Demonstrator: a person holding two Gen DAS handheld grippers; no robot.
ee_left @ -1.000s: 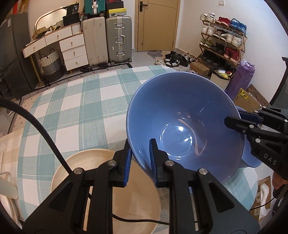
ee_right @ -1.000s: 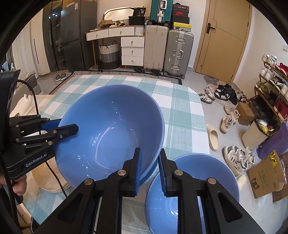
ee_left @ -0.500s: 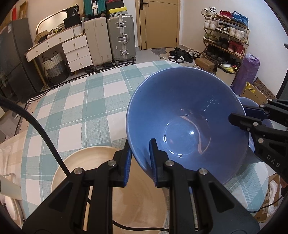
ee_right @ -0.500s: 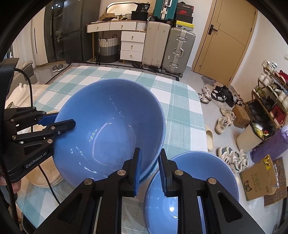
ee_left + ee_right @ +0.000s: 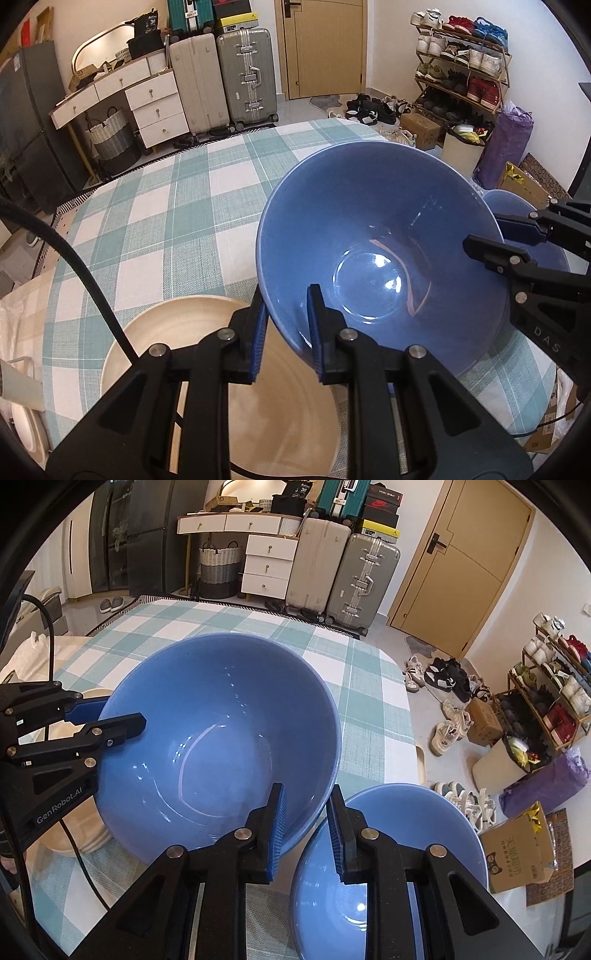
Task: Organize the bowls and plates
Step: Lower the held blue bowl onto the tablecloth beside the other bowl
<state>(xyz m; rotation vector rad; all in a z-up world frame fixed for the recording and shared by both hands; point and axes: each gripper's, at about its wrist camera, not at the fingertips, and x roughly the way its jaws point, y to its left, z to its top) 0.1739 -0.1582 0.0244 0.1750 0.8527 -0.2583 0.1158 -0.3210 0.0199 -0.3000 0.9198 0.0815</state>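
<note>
Your left gripper (image 5: 284,317) clamps the big blue bowl's (image 5: 376,236) near rim; your right gripper (image 5: 306,823) straddles the opposite rim, jaws just easing apart (pads barely touching). Second blue bowl (image 5: 388,853) lies just right, on the table (image 5: 369,701).

Open checked cloth ahead, crockery crowding my near side

Beyond the large blue ceramic bowl (image 5: 380,258), the teal-and-white checked tablecloth (image 5: 166,206) lies bare to the far edge, so I could pass there. Nearer me, a wide cream ceramic plate (image 5: 207,373) fills the space under my left claw (image 5: 284,325), and a second blue bowl (image 5: 391,867) sits under my right claw (image 5: 306,823), just beside the large one.
</note>
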